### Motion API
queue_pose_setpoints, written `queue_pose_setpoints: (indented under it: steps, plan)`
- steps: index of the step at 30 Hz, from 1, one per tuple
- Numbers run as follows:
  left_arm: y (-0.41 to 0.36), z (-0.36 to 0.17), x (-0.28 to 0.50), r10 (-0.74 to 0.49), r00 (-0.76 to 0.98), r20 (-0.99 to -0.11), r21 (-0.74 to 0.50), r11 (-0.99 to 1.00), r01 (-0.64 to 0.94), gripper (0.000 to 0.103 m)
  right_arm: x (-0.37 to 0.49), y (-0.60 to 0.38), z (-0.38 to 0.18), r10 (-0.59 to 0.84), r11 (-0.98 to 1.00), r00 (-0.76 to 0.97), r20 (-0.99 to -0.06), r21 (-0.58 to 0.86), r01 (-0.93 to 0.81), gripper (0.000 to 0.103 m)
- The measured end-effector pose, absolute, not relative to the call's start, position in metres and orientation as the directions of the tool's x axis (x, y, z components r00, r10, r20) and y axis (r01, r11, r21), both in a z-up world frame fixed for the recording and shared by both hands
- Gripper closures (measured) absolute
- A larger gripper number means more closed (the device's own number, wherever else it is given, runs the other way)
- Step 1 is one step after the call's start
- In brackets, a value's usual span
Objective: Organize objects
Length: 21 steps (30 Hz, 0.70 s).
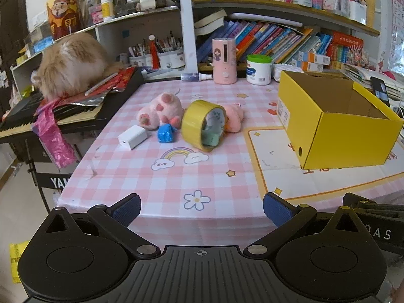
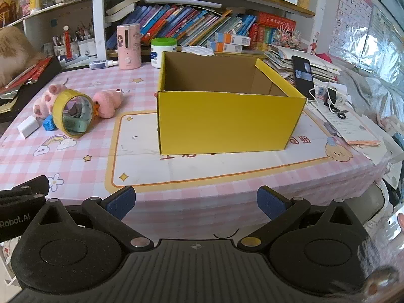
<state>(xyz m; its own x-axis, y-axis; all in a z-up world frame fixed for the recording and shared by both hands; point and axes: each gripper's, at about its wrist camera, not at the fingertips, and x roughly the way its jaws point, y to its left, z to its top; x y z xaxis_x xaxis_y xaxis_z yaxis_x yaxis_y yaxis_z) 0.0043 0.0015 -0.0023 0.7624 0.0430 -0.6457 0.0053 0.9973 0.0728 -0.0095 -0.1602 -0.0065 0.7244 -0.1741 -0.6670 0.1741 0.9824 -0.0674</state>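
An open yellow cardboard box stands on a white mat on the pink checked table. Left of it lie a yellow tape roll on its edge, a pink plush paw toy, a second pink plush, a blue wrapped piece and a white charger block. My left gripper is open and empty at the table's front edge. My right gripper is open and empty in front of the box.
A pink cylinder appliance and a white jar with a green lid stand at the back below bookshelves. A fluffy cat sits on a keyboard at the left. A phone and papers lie right of the box.
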Motion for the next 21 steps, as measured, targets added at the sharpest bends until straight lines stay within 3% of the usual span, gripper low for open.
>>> queue_pose_setpoints:
  steps: [21]
  plan:
    - [0.017, 0.001, -0.001, 0.073, 0.77, -0.633, 0.075, 0.997, -0.033, 0.0, -0.01, -0.144, -0.004, -0.134, 0.99, 0.746, -0.652, -0.058, 0.127, 0.0]
